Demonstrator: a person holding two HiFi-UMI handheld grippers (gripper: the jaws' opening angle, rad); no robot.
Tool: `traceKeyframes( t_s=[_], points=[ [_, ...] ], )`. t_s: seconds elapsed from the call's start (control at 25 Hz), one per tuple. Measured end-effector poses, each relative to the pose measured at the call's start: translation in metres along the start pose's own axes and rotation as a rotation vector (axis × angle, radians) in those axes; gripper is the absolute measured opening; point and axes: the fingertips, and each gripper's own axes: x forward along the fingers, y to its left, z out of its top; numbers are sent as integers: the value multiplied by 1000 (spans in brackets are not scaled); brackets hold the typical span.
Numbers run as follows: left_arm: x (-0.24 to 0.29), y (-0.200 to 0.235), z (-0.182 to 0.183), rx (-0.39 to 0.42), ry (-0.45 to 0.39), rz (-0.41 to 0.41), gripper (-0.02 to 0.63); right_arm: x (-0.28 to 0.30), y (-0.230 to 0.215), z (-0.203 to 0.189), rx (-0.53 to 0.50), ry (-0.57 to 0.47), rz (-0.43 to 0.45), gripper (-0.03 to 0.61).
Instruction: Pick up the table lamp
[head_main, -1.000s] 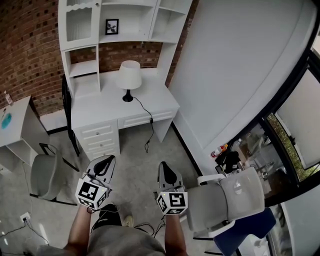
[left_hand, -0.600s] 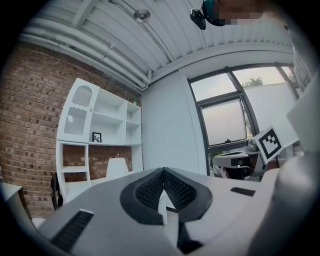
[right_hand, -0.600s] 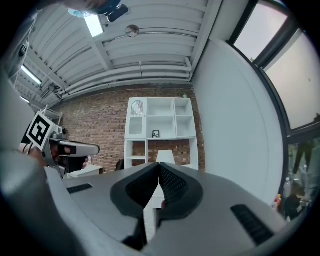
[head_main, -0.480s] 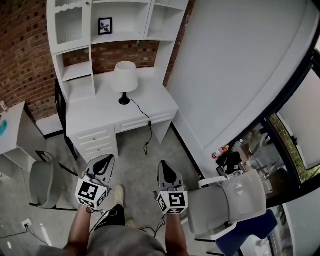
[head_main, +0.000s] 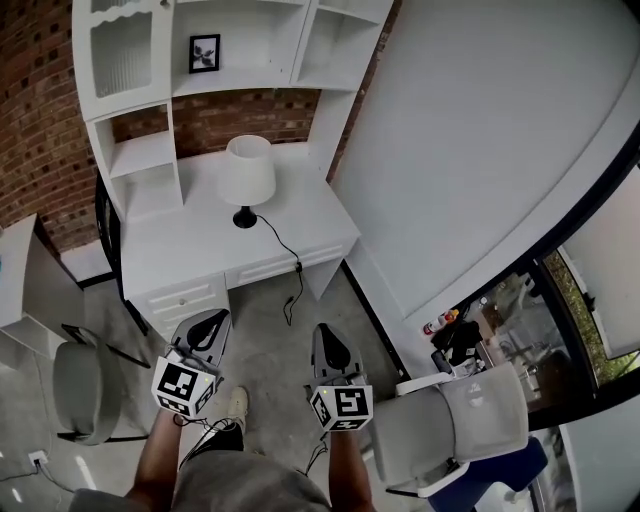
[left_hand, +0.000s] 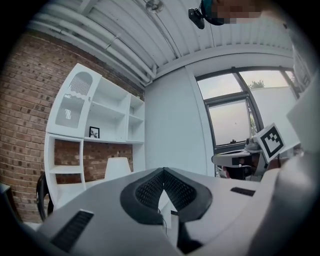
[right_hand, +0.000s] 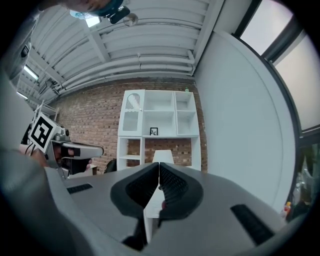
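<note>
Your left gripper (head_main: 208, 322) — jaws pressed together, nothing between | your right gripper (head_main: 330, 338) — same | table lamp (head_main: 246, 178) well ahead of both, on the desk (head_main: 190, 245) | lamp upright, long axis vertical, shade on top

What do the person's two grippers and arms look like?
The left gripper and right gripper are alike: pale grey shells, black ribbed pads at the tips, and a white cube with black square markers at the rear. The forearms show no sleeves.
</note>
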Motion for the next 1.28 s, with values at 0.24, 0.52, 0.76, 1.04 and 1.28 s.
traceKeyframes(
  t_s=[0.24,0.52,0.76,1.04,1.28],
  points=[
    [44,48,2,-7,0,-6,3,62,-8,5,-13,3,-8,23],
    [88,99,-1,-16,-7,-6,3,126,-13,7,-18,-1,-17,23],
    [118,131,-2,-21,-24,-5,3,169,-17,7,-29,-7,-16,23],
    [141,157,0,-25,-33,-3,3,206,-15,7,-18,-15,-7,23],
    [160,175,-9,-32,-15,8,3,234,-17,-4,-9,0,10,23]
  ],
)
